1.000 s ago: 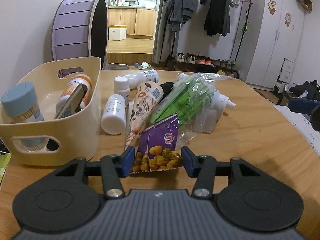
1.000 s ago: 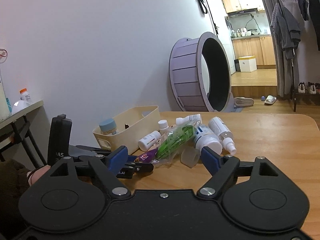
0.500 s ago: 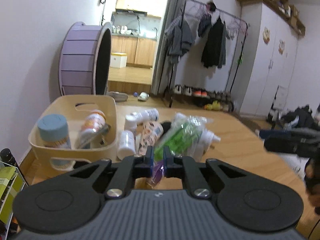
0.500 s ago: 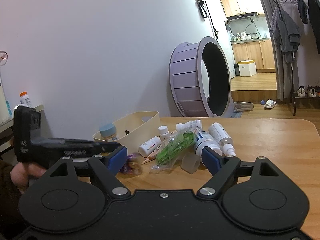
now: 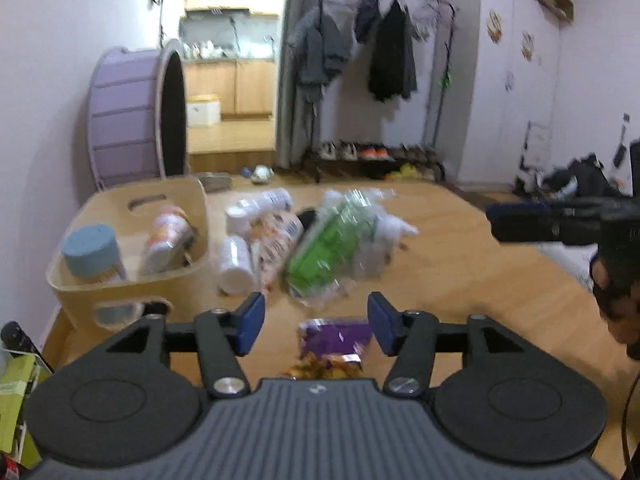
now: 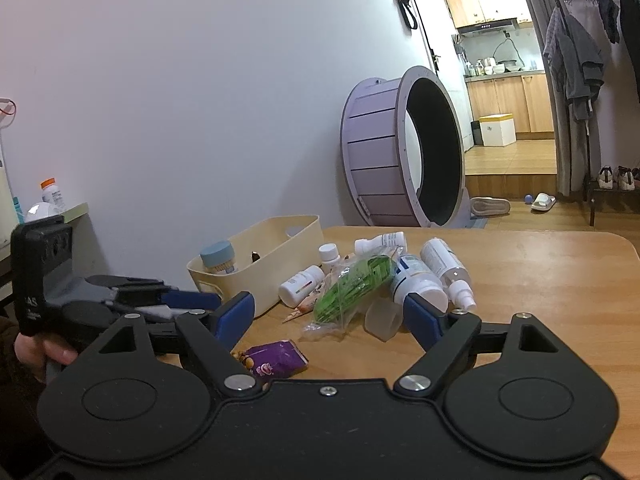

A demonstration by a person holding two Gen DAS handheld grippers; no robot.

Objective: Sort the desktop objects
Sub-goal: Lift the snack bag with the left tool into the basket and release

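Note:
My left gripper [image 5: 316,322] is open and empty above the table. A purple snack packet [image 5: 334,340] lies flat on the table just below and between its fingers. The packet also shows in the right wrist view [image 6: 276,360], near the table's front. My right gripper [image 6: 330,316] is open and empty, held back from the pile. The left gripper shows in the right wrist view [image 6: 188,300] at the left. A cream basket [image 5: 176,276] at the left holds a blue-lidded jar [image 5: 92,250] and an orange-labelled bottle [image 5: 168,236].
A pile lies mid-table: a green clear-wrapped packet [image 5: 332,240], a patterned cone packet [image 5: 276,240], white bottles [image 5: 236,264], spray bottles [image 6: 444,268] and a clear cap [image 6: 384,318]. A purple wheel [image 6: 400,152] stands behind. The table's right edge [image 5: 560,264] is near.
My left gripper, shut on the purple packet half a second ago, has opened. The packet now lies on the table nearer the front, apart from the pile. My right gripper barely moved.

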